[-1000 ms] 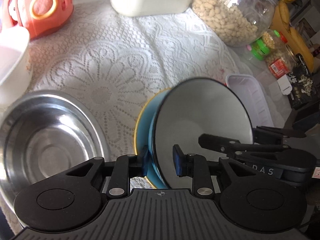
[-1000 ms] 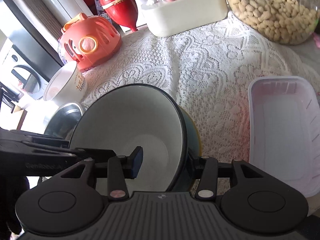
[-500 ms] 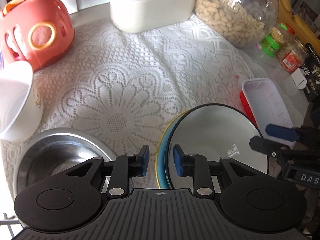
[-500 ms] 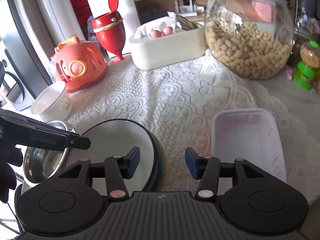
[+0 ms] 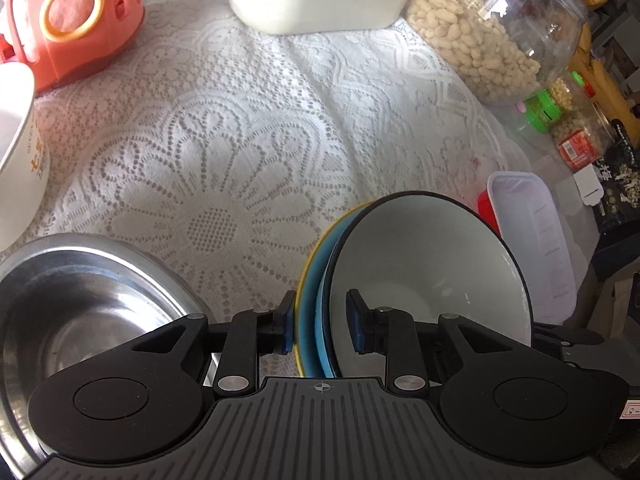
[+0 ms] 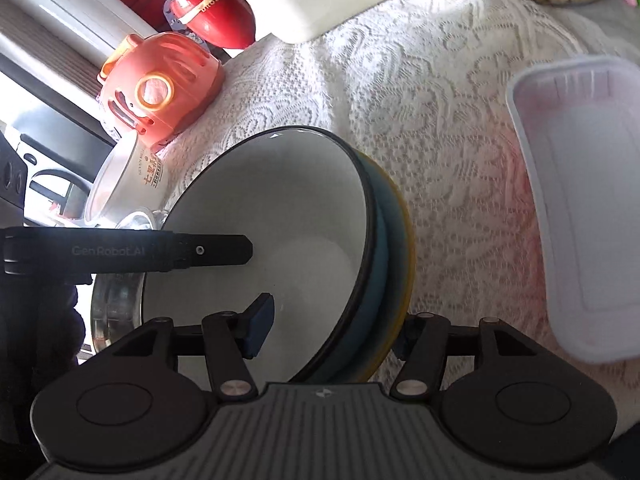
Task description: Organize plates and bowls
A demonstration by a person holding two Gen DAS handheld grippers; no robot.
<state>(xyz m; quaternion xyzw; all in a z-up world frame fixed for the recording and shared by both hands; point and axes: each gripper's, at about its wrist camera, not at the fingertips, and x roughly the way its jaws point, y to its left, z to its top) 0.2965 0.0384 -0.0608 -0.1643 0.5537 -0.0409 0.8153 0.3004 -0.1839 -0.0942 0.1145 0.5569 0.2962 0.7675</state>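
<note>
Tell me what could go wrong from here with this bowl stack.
The right gripper has just been opening its jaws around the rim of the bowl stack, and its visible pad is clear of the wall. Lifting now could tip the stack. The steel bowl and the plastic container sit close on either side, so a sideways swing may knock them.

Readable lettering: one brand name, plus print too small to make out.
"GenRobot.AI" stands in grey letters on the black arm of the left gripper (image 6: 128, 251), which reaches over the rim of the white-lined bowl (image 6: 280, 208). Left of that bowl, the white cup (image 6: 132, 176) carries orange characters and a line of small letters, both illegible; the small jar (image 5: 580, 148) behind the bowl bears a red label, unreadable.
</note>
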